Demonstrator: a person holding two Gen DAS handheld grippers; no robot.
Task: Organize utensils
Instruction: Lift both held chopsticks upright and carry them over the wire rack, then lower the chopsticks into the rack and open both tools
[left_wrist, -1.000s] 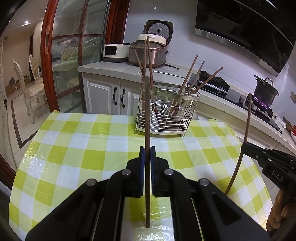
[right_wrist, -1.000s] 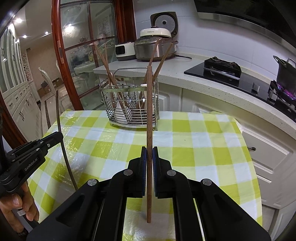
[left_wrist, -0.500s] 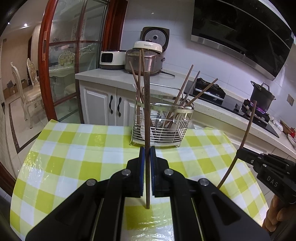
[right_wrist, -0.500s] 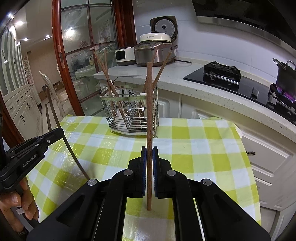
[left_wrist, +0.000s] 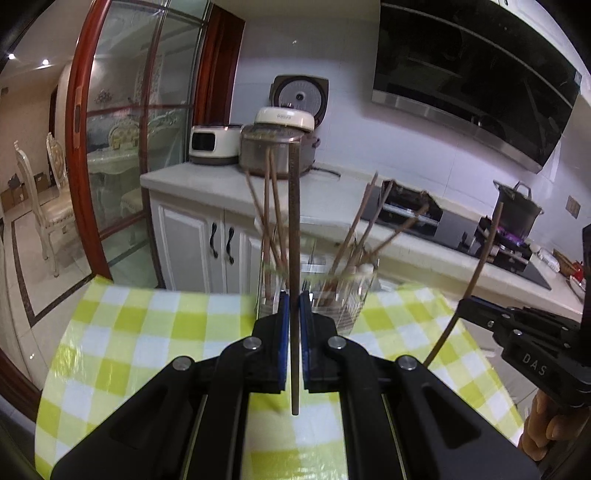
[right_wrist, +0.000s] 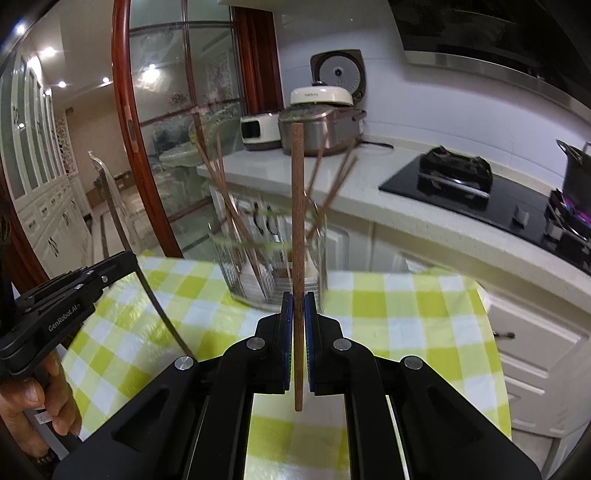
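1. The left hand-held gripper (left_wrist: 294, 314) is clenched on one wooden chopstick (left_wrist: 294, 236), held upright; its lower end hangs clear above the tabletop (left_wrist: 147, 332), just in front of the wire utensil caddy (left_wrist: 354, 306).
2. The right hand-held gripper (right_wrist: 299, 314) is likewise clamped on a second chopstick (right_wrist: 297, 221), also upright and just in front of the caddy (right_wrist: 240, 273).
3. Handling, as a judgement: each stick is light, stiff and slim, and smooth enough to pivot or slide between flat pads. Both are pinched low on the shaft, so the long upper part could swing; a grip nearer the middle would steady it for dropping into the caddy.
4. Count: two chopsticks in the grippers, one each. Inside the caddy, blur prevents a firm figure; roughly three lean at its left end and about four at its right. One caddy, standing at the tabletop's far edge.
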